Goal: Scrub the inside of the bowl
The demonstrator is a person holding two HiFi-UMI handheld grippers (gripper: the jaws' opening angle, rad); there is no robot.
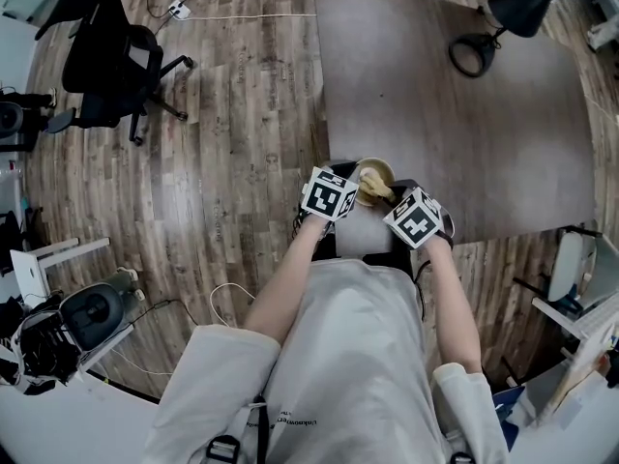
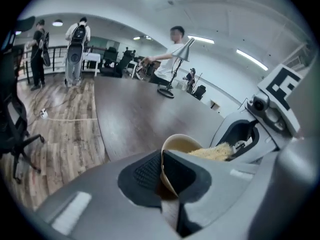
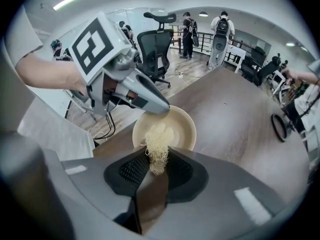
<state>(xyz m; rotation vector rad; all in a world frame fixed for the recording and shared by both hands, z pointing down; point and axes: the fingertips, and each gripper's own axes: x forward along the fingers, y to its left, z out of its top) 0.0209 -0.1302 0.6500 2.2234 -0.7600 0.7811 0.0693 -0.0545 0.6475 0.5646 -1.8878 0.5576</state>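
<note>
Left gripper first: its jaws are pinched on the rim of the cream bowl, one pad inside and one outside, tipping the opening toward 3 o'clock, where my other tool comes in. Whether the bowl's base rests on the table or hangs just off it, I cannot tell. My right gripper is clamped on a pale fibrous scrubber, and the tuft reaches down into the bowl against the inner wall nearest me.

I judge the scrubbing to be under way, not finished. The scrubber is in contact inside, but only on the near side. The far wall and the bottom show bare and smooth, with no suds or dirt that I can make out. So I cannot say how much has been covered. What is left, as I see it, is working round the rest of the inside.

From my head camera, the grey-brown table spreads from 12 to 3 o'clock, with the bowl at its near corner just ahead of my chest. A black office chair stands well apart at 10 o'clock on the wood floor. A black desk lamp sits on the table's far side at 1 o'clock. A white cable runs along the floor at 11 o'clock. None of these is near the bowl. The only crowding is my left jaw over the rim, which covers the patch of wall beneath it.
</note>
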